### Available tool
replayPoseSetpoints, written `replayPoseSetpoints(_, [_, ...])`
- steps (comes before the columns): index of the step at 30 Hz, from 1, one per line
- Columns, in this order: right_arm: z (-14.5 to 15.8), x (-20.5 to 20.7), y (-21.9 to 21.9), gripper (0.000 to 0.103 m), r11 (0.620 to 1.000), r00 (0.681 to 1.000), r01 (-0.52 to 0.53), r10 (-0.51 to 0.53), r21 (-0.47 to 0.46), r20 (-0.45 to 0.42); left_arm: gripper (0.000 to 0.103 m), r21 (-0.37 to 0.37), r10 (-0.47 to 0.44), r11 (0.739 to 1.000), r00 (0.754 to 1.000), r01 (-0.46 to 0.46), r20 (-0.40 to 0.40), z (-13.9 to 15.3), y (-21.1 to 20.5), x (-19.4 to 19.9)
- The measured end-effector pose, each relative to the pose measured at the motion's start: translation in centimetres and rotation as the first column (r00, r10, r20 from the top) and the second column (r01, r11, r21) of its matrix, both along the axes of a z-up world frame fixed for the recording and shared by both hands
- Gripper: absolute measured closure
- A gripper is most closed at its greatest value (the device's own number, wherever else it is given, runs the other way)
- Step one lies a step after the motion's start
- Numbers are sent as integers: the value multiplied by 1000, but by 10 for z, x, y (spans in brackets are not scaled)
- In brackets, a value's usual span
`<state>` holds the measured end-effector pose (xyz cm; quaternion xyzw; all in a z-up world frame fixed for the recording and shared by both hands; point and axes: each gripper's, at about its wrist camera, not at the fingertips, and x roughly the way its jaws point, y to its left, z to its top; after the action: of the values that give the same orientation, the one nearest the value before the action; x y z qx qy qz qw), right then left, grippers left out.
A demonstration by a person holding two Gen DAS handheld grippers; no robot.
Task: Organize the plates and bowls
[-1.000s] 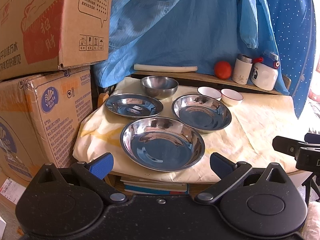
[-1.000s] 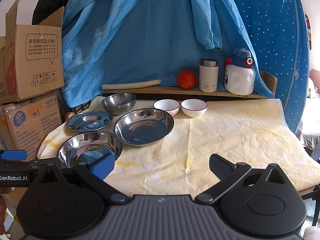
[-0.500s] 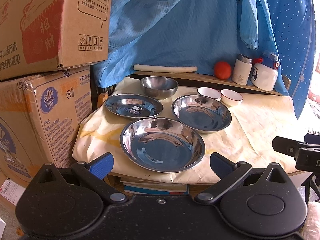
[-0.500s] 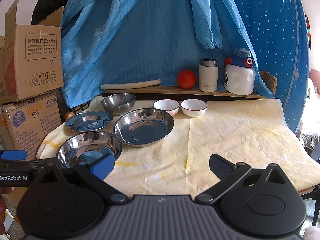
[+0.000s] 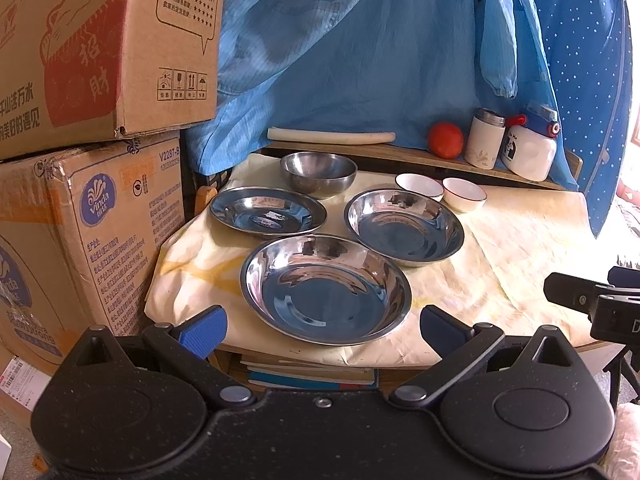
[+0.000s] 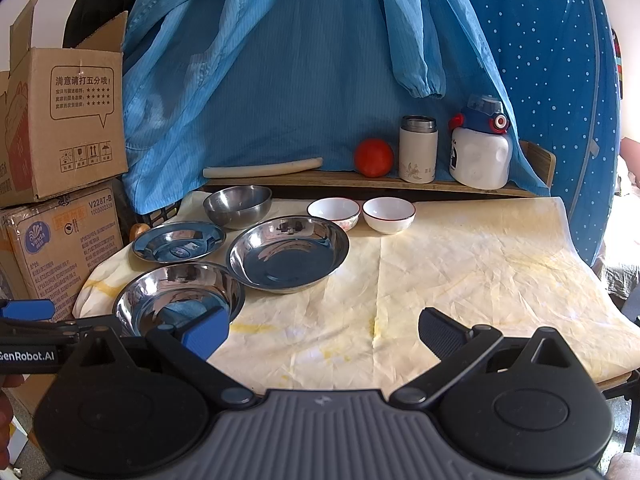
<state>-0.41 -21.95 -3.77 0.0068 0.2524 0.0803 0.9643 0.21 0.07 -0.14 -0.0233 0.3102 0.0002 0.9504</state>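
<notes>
Three steel plates lie on the cloth-covered table (image 5: 520,248): a near plate (image 5: 326,290) (image 6: 180,298), a right plate (image 5: 404,227) (image 6: 287,254) and a flatter far-left plate (image 5: 267,211) (image 6: 179,241). A steel bowl (image 5: 318,174) (image 6: 237,205) stands behind them. Two white bowls with red rims (image 5: 419,186) (image 5: 464,199) (image 6: 333,213) (image 6: 389,214) stand side by side. My left gripper (image 5: 323,330) is open and empty at the table's near edge, in front of the near plate. My right gripper (image 6: 323,332) is open and empty over the cloth.
Stacked cardboard boxes (image 5: 88,184) stand close to the table's left. A wooden shelf (image 6: 360,180) at the back holds a white stick, a tomato (image 6: 373,157), a thermos (image 6: 418,149) and a white bottle (image 6: 480,152). Blue cloth hangs behind. Books lie under the table edge (image 5: 312,372).
</notes>
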Motion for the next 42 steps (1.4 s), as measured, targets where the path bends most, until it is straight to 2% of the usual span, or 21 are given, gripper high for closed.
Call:
replayPoseSetpoints(29, [0,4,2,0,1000,1000,3,-3,0,-3,1,3,1,1000,1000,-1,-3,-1,2,1])
replayPoseSetpoints(42, [-6,26,4,0,1000,1000,-20,20,22,-4,1,13,53,999,995,-53,-84,1,8,22])
